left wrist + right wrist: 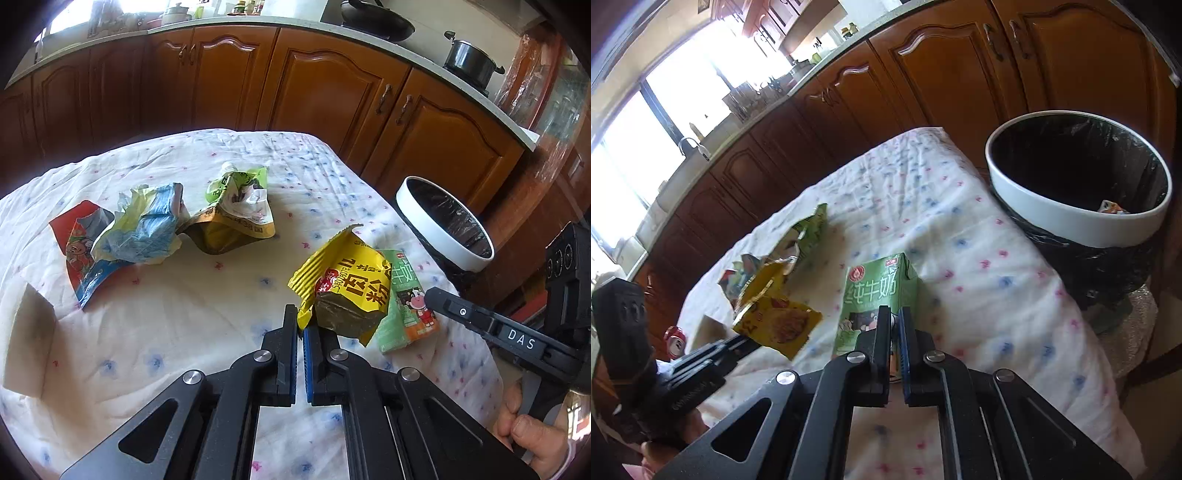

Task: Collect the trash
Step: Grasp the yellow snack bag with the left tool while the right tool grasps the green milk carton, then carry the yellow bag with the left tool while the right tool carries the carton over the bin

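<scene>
Crinkly yellow wrapper [347,291], light and limp, hangs pinched by its near corner in the left gripper [300,325], while the right gripper [895,325] clamps the stiffer green milk carton's [877,291] near end.

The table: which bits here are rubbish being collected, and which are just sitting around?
Part of the job:
- yellow wrapper, in left gripper
- milk carton, in right gripper
- crumpled wrappers
- bin

Just lying about:
- pot
- wok

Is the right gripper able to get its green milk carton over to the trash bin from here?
Probably yes. The right gripper is shut on the green milk carton, and only bare tablecloth lies between it and the open trash bin.
</scene>
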A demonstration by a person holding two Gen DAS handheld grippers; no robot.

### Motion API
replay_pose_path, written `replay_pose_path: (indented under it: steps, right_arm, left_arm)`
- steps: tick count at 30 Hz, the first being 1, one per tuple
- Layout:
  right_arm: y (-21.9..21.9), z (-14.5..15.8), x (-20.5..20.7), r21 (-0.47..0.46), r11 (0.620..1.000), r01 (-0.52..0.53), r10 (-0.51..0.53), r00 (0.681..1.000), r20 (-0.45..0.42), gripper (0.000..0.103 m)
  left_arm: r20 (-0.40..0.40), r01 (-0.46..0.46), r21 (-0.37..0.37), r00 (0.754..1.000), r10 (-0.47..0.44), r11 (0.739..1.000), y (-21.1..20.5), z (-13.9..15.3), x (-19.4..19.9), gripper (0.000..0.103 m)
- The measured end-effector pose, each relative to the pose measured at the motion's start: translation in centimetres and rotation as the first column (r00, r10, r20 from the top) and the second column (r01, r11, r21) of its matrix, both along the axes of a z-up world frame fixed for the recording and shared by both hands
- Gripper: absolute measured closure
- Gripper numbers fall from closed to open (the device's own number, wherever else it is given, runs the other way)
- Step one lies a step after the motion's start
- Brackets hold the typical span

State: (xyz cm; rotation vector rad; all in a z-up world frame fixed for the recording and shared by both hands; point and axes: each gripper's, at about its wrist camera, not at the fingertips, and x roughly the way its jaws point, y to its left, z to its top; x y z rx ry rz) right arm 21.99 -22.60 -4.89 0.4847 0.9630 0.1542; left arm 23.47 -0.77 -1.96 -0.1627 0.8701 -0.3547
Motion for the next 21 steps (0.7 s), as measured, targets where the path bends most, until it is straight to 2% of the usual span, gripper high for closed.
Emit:
replay_pose_path:
  steps: [3, 4, 5, 7, 12, 15, 16, 21]
  right_arm:
    - [-0.3, 0.1, -0.2, 0.032, 0.999, 0.008, -0.008, 1.0, 0.001, 0.09]
    - [-0.2, 0.1, -0.1, 0.036, 0.999, 0.007, -0.007, 1.0, 0.001, 0.077]
    - [0.0, 0.2, 0.0, 0.049, 0.999, -0.003, 0.003, 1.0, 0.006, 0.056]
    - [0.9, 0.4, 0.3, 0.037, 0.999, -0.023, 0.023, 1.0, 0.02, 0.035]
    - [3.8, -0.2, 1.9, -0.071, 0.995, -0.076, 0.077, 0.997, 0.003, 0.035]
    - [4.5, -1.3, 2.7, -0.141, 0.986, -0.089, 0.085, 0.996, -0.031, 0.044]
    - [4.4, -1.5, 2.7, -0.141, 0.986, -0.09, 0.087, 0.996, -0.032, 0.051]
    - [2.9, -0.2, 1.5, -0.133, 0.989, -0.066, 0.068, 0.998, 0.016, 0.056]
  left_arm:
    - [0.002, -0.015, 0.005, 1.0, 0.015, 1.0, 0.4, 0.1, 0.0, 0.101]
    - [0.004, -0.023, 0.007, 1.0, 0.023, 1.0, 0.7, 0.2, -0.1, 0.101]
    - [0.005, -0.034, 0.009, 0.999, 0.034, 0.999, 1.0, 0.2, -0.1, 0.101]
    - [0.006, -0.053, 0.012, 0.999, 0.053, 0.999, 1.8, 0.3, -0.3, 0.101]
    - [-0.01, -0.08, 0.015, 0.997, 0.08, 0.997, 2.6, 0.2, -0.3, 0.101]
    - [-0.006, -0.065, 0.021, 0.998, 0.065, 0.998, 2.1, 0.4, -0.5, 0.101]
    - [-0.005, -0.058, 0.022, 0.998, 0.058, 0.998, 1.8, 0.5, -0.6, 0.101]
    - [-0.01, -0.019, 0.016, 1.0, 0.02, 1.0, 0.3, 0.6, 0.0, 0.101]
